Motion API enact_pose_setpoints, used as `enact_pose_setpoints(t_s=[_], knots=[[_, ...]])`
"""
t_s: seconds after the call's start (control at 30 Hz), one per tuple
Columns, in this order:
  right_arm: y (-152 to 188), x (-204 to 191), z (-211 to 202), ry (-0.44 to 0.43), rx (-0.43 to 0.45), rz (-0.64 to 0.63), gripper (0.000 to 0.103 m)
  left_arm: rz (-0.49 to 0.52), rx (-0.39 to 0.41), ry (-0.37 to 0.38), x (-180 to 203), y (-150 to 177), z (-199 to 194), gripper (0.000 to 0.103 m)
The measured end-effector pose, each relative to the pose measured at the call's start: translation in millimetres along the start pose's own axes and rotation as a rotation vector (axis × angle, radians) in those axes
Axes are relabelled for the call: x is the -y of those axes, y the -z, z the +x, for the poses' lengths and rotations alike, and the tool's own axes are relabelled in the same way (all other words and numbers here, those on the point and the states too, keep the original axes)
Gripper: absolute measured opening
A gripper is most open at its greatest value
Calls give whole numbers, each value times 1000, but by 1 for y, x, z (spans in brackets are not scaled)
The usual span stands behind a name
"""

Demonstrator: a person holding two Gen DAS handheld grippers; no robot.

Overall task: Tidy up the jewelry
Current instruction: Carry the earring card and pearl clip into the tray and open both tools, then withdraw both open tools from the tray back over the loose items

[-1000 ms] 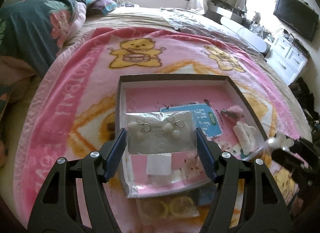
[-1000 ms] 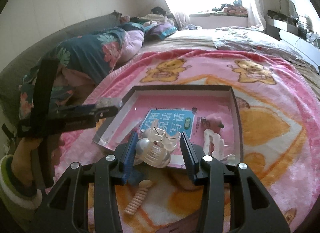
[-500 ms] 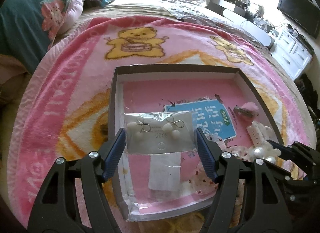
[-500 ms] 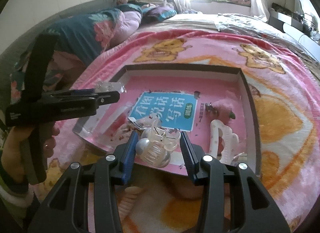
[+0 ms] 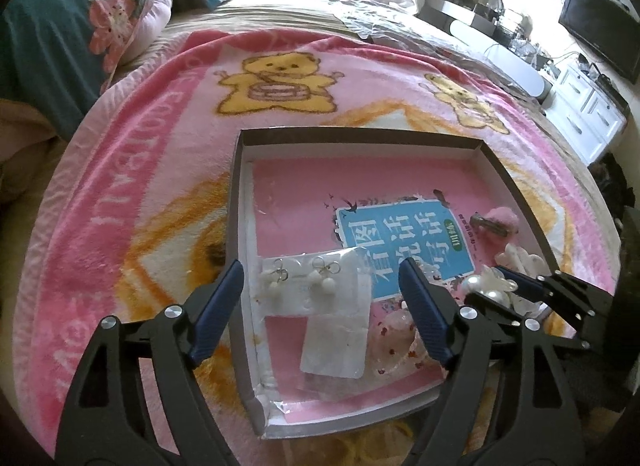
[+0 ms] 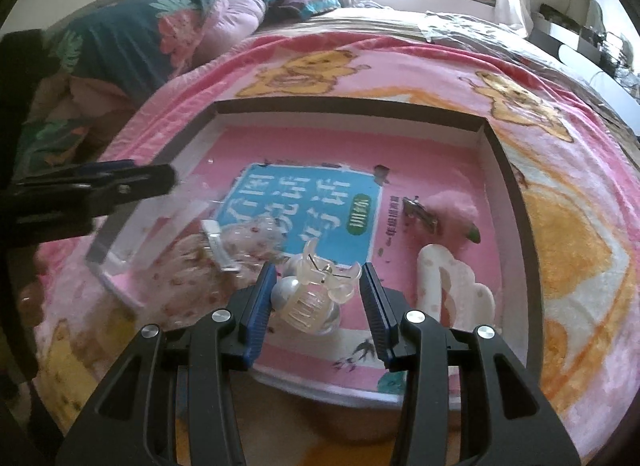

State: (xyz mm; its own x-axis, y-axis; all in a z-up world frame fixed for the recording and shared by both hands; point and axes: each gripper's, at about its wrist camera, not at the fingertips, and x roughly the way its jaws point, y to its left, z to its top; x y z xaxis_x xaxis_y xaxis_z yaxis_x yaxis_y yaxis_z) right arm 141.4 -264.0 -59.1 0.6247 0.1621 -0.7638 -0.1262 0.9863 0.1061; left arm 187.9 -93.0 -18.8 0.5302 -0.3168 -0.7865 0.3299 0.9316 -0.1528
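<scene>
Left gripper (image 5: pixel 322 290): jaws have just been opening, now spread wide; the earring card (image 5: pixel 314 286) lies between them, free of both pads, flat in the near left corner of the box (image 5: pixel 360 133). Right gripper (image 6: pixel 316 298): clenched on a clear hair clip (image 6: pixel 310 298) with a pearl, held over the near edge of the box. Also in the box: pink pompom clip (image 6: pixel 452 211), white cloud clip (image 6: pixel 452 286). Box sits on a pink bear blanket (image 5: pixel 160 125).
</scene>
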Motion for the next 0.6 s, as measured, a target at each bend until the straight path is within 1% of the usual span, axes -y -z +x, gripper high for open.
enact_pose_setpoints(t_s=[0.17, 0.2, 0.27, 0.33, 0.37, 0.43, 0.47, 0.53, 0.6], knots=[[1, 1, -5, -1, -4, 10, 43, -6, 7, 5, 0, 0, -8, 77], [2, 1, -7, -8, 3, 14, 48, -7, 10, 6, 1, 0, -10, 78], [2, 1, -15, -9, 19, 17, 52, -7, 17, 8, 1, 0, -14, 80], [2, 1, -23, -7, 34, 15, 60, -8, 24, 9, 2, 0, -18, 81], [2, 0, -27, -7, 43, 15, 62, -11, 25, 13, 2, 0, -20, 83], [3, 1, -39, -10, 70, 26, 71, -17, 21, 25, 3, 0, -22, 84], [3, 2, -44, -10, 82, 34, 74, -21, 22, 29, 3, 0, -24, 85], [4, 5, -56, -9, 114, 51, 83, -23, 29, 30, 4, 0, -29, 86], [5, 8, -67, -13, 140, 70, 85, -28, 38, 32, 3, 0, -34, 89]])
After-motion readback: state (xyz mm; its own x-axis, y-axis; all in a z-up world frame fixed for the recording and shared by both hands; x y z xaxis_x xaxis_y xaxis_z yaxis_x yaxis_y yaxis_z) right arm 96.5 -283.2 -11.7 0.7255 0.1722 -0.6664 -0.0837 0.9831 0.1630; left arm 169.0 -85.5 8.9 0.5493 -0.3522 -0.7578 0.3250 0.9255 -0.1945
